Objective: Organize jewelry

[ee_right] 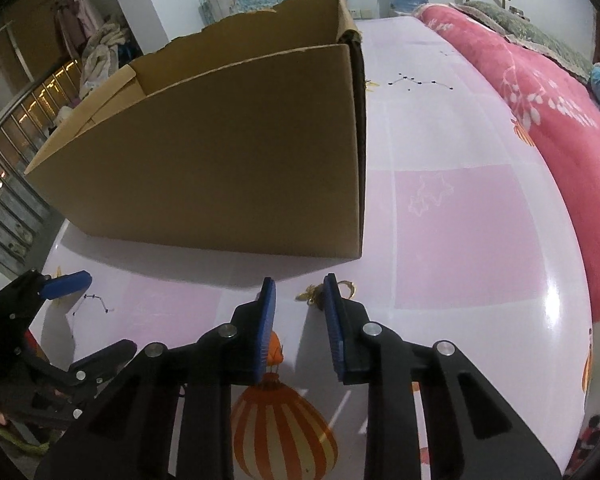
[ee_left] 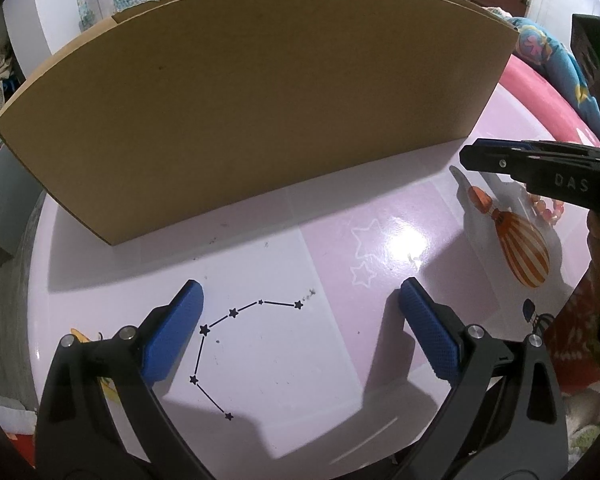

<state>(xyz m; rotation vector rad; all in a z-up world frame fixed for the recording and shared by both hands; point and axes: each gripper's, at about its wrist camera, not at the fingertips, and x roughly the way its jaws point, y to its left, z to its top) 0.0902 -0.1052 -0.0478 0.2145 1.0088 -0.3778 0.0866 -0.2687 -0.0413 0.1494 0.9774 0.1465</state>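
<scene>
Glossy pink-and-white table (ee_right: pixel 480 240) printed with stars and striped balloons; open cardboard box (ee_right: pixel 220 168) on it, pink blanket (ee_right: pixel 560 128) alongside. Left gripper (ee_left: pixel 300 292) wide, empty. Right gripper (ee_right: pixel 300 284) narrowed, gold jewelry (ee_right: pixel 312 294) lying on the table just at its fingertips, grip uncertain.

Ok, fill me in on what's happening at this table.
A person holds a gripper in each hand over a pink-and-white table with an open cardboard box on it. The right gripper, jaws narrowed but not fully closed, is at a small gold jewelry piece lying just in front of the box; a firm pinch can't be confirmed. A pink beaded bracelet lies beneath it. The left gripper hangs wide open and empty above the table.
</scene>
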